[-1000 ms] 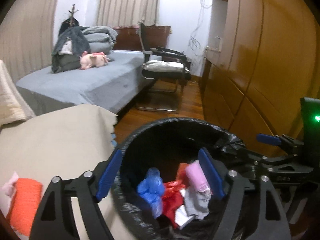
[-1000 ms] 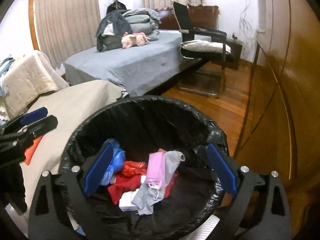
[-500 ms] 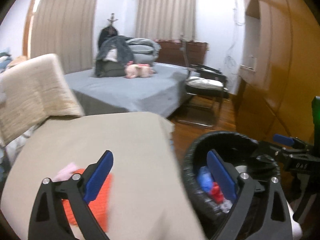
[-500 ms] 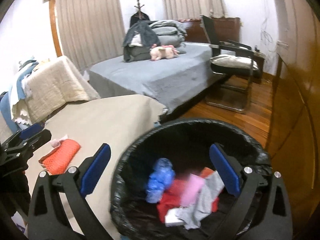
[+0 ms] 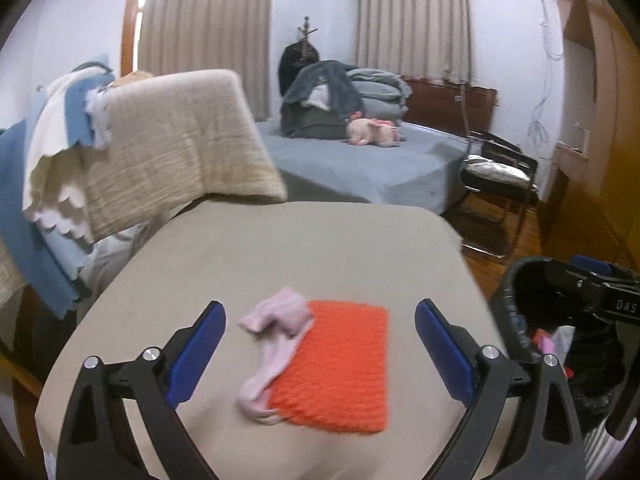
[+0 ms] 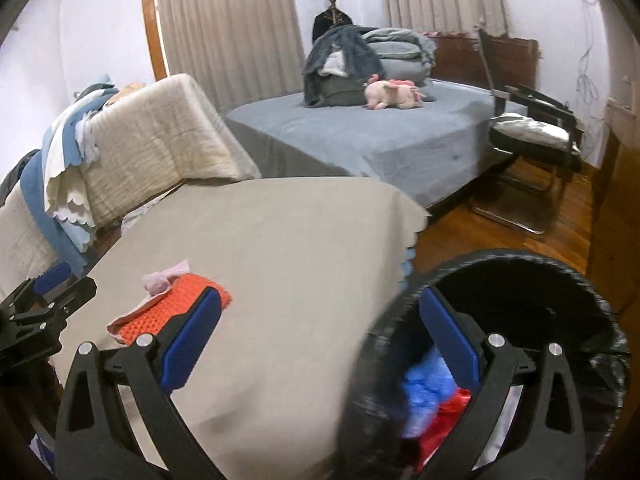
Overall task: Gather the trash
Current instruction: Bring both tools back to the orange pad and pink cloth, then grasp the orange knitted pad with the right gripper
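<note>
The left gripper [image 5: 320,344] hangs spread wide and empty over the beige-covered bench [image 5: 304,248], where a pink sock [image 5: 276,320] lies partly across an orange knitted cloth [image 5: 340,368]. The right gripper [image 6: 320,344] is also spread and empty, straddling the bench edge and the rim of the black-lined trash bin [image 6: 520,280], which holds blue and red scraps.
</note>
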`<state>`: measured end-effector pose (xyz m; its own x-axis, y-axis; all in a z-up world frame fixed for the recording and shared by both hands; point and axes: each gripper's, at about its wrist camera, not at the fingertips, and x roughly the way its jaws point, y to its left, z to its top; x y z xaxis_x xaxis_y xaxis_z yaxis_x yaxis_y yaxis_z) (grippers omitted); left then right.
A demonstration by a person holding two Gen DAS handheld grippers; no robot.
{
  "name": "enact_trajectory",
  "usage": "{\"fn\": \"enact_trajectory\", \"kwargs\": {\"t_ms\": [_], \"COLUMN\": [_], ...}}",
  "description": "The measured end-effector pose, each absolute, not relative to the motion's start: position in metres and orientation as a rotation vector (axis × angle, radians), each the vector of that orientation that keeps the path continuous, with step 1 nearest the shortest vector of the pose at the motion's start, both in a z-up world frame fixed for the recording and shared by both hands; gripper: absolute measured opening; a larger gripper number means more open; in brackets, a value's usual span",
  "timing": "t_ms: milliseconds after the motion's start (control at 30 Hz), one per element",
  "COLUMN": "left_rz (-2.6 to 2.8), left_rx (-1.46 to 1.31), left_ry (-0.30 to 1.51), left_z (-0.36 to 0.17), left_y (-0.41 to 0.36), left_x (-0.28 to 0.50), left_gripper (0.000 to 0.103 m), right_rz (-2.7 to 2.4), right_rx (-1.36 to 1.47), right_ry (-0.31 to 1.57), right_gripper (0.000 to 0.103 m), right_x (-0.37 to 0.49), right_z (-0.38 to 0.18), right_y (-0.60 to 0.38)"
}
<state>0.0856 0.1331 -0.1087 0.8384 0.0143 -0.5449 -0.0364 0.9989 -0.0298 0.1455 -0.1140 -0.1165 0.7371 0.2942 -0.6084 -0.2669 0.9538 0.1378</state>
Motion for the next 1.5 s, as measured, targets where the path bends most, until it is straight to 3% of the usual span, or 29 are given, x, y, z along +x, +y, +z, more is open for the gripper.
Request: {"fn": "enact_trajectory", "kwargs": {"t_ms": [900, 1033, 1233, 1300, 1500], "left_rz": [0.133, 0.134, 0.130, 0.129, 0.125], "left_rx": [-0.117, -0.121, -0.127, -0.132, -0.132], "left_ry": [0.667, 0.669, 0.675, 0.678, 0.678], "left_z": [-0.159, -0.160, -0.163, -0.165, -0.164], "left_y": [0.211, 0.215, 0.216, 0.216, 0.215], "left_x": [0.095, 0.096, 0.097, 0.098, 0.098], "left_gripper": [0.094, 0.094, 0.094, 0.094, 0.094], "right_rz": [0.433, 0.459, 0.472, 0.487, 0.556], "right_rx": [-0.051, -0.068, -0.086, -0.085, -0.072], "right_ry": [0.881, 0.907, 0.925, 0.929, 0.934], "right_gripper": [0.094, 0.082, 0.078, 0.071, 0.036], "right_x": [0.184, 0.184, 0.183, 0.182, 0.178], "right_z": [-0.204, -0.210, -0.216, -0.216, -0.214], "right_y": [0.020, 0.029, 0.036, 0.037, 0.045]}}
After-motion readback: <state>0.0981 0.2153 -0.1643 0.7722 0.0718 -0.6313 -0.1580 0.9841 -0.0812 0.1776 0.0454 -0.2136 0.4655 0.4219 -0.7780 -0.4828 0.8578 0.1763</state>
